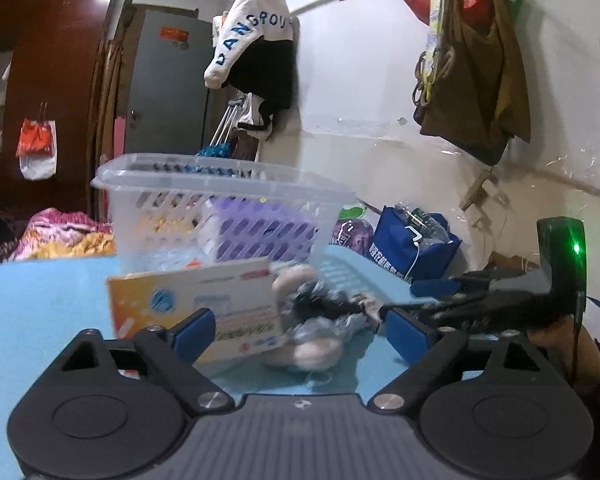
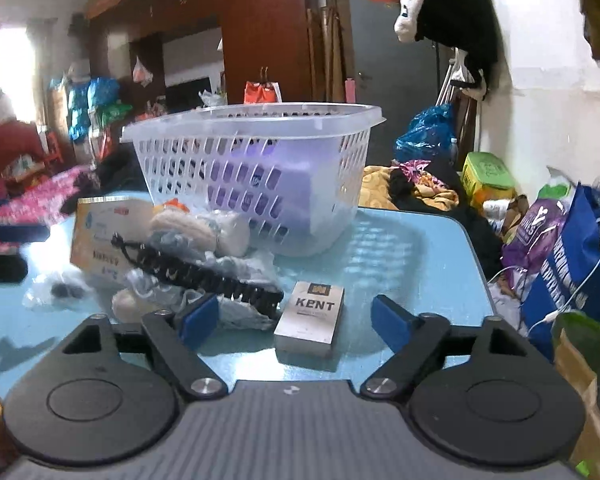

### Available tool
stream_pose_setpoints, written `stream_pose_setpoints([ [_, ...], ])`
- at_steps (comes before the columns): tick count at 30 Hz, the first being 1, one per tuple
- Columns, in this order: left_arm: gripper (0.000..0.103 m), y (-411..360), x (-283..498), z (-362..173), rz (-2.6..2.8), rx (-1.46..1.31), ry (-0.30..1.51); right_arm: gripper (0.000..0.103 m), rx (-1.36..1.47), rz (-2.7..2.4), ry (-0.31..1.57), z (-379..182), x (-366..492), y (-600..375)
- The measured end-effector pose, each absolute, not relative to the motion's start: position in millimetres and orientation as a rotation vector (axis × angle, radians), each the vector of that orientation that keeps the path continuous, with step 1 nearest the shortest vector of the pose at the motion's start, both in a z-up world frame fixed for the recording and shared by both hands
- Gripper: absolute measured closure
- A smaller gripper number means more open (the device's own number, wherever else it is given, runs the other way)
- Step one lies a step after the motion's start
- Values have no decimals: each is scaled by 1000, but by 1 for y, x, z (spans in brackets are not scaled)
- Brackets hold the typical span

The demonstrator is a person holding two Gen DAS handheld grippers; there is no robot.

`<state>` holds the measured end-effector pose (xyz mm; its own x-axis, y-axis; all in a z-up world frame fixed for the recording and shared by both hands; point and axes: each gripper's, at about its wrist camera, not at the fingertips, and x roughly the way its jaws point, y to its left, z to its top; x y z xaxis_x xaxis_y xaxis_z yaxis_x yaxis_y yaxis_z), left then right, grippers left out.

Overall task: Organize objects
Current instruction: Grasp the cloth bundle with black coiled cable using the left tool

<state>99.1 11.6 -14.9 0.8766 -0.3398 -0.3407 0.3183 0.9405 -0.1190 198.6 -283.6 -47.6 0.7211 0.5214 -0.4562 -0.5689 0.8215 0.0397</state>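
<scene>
With both the left gripper (image 1: 300, 330) and right gripper (image 2: 296, 320) spread wide and empty, closing the right one could snag the black comb (image 2: 204, 274) just left of the Kent box (image 2: 309, 318) between its fingers.

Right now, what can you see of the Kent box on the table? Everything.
The Kent box is a small silver-grey carton, probably card, with dark KENT lettering and a gold emblem above it. It looks closed and undamaged, lying flat, face up, on the blue table. It sits ahead of the open right claw, nearer the right finger; neither finger touches it. Crinkled plastic wrap lies just to its left; contact is unclear.
</scene>
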Motion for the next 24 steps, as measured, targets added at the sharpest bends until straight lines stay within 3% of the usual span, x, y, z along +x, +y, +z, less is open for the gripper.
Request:
stream_pose_setpoints([
  [2,14,-3,110,-13,-346,-25,385,27,-107,616,476,-48,197,-283],
  [4,24,-15,125,-16,-370,-25,429,27,-113,612,476,-49,195,-283],
  [11,44,-21,162,-32,-370,-94,524,27,-82,616,484,-49,196,-294],
  [15,70,-21,172,-36,-341,-110,533,27,-92,628,483,-50,196,-289],
  [24,71,-12,172,-36,-372,-128,537,40,-183,702,475,-51,199,-263],
])
